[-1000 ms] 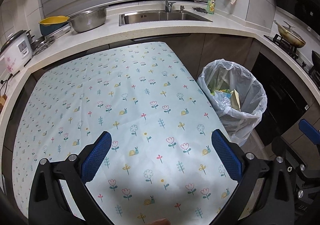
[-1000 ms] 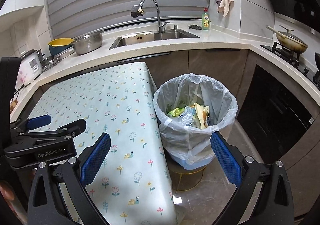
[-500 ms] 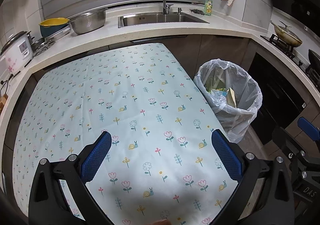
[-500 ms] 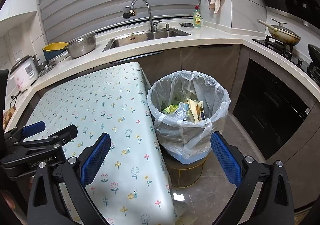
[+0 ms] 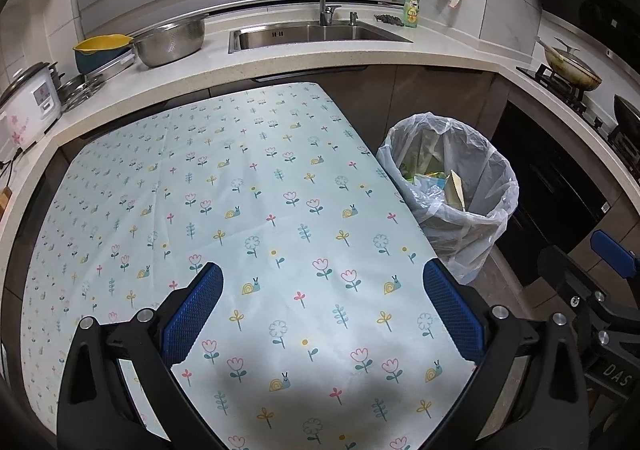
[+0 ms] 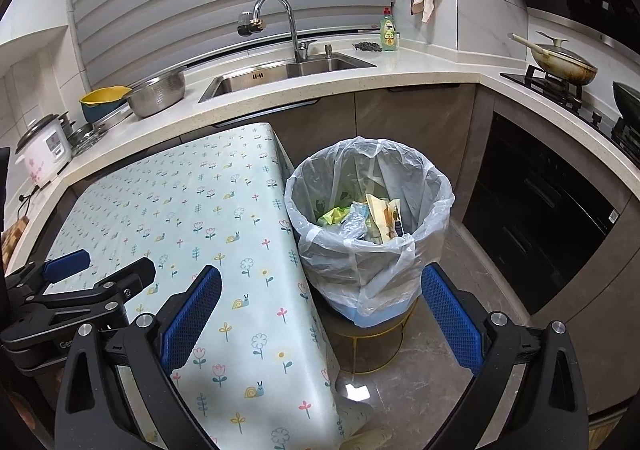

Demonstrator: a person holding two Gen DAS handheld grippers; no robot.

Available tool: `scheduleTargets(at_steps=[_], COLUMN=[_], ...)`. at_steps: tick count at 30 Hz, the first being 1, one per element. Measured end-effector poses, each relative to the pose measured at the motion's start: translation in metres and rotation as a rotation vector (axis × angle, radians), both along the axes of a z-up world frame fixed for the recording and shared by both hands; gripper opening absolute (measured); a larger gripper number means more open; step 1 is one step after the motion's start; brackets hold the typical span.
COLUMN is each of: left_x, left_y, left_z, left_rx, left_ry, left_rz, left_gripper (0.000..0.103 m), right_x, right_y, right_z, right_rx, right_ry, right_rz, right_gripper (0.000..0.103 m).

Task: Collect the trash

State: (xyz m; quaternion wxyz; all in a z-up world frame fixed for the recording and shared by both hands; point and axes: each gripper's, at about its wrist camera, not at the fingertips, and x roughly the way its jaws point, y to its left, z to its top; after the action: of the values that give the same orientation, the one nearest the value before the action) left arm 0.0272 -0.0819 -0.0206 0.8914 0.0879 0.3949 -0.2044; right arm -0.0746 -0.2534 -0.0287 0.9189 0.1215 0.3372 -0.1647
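A bin lined with a clear plastic bag [image 6: 372, 210] stands on a small gold-legged stool right of the table; it also shows in the left wrist view [image 5: 452, 186]. Wrappers and crumpled plastic [image 6: 368, 218] lie inside it. The table with a flowered cloth [image 5: 240, 210] carries no trash that I can see. My left gripper [image 5: 322, 306] is open and empty above the table's near part. My right gripper [image 6: 320, 310] is open and empty, over the table's right edge and the bin's near side. The left gripper also shows in the right wrist view [image 6: 80, 290].
A counter with a sink [image 5: 316, 34] runs behind the table. A steel bowl [image 5: 170, 42], a yellow bowl [image 5: 100, 50] and a rice cooker [image 5: 28, 106] stand at left. A stove with a pan [image 6: 560, 62] and dark oven fronts [image 6: 540, 210] are at right.
Both grippers have drawn back and up a little; the table and bin sit slightly farther off. Both stay open and empty.
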Motion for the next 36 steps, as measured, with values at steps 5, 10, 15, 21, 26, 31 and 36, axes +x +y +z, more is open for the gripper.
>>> scheduleTargets(at_steps=[5,10,15,21,26,31,36], left_x=[0.000,0.000,0.002,0.003,0.004,0.004,0.004], left_y=[-0.005,-0.009,-0.010,-0.013,-0.016,-0.019,-0.020], left_z=[-0.003,-0.003,-0.004,-0.006,-0.006,-0.007,-0.008], left_rx=[0.016,0.025,0.029,0.034,0.039,0.042,0.038], left_ry=[0.003,-0.004,-0.003,-0.003,-0.003,-0.003,-0.001], left_rz=[-0.006,-0.010,-0.009,-0.013,-0.015,-0.016,-0.019], left_gripper=[0.096,0.096,0.096,0.096,0.096,0.096,0.096], right_x=[0.002,0.003,0.004,0.004,0.006,0.008,0.009], right_y=[-0.004,-0.008,-0.010,-0.011,-0.015,-0.017,-0.019], right_z=[-0.003,-0.006,-0.006,-0.007,-0.009,-0.012,-0.014], right_rx=[0.009,0.019,0.022,0.026,0.030,0.035,0.039], right_ry=[0.005,0.007,0.006,0.009,0.011,0.014,0.016], right_rz=[-0.004,-0.006,-0.006,-0.007,-0.010,-0.011,-0.012], right_gripper=[0.097,0.097,0.097,0.097,0.097,0.097,0.097])
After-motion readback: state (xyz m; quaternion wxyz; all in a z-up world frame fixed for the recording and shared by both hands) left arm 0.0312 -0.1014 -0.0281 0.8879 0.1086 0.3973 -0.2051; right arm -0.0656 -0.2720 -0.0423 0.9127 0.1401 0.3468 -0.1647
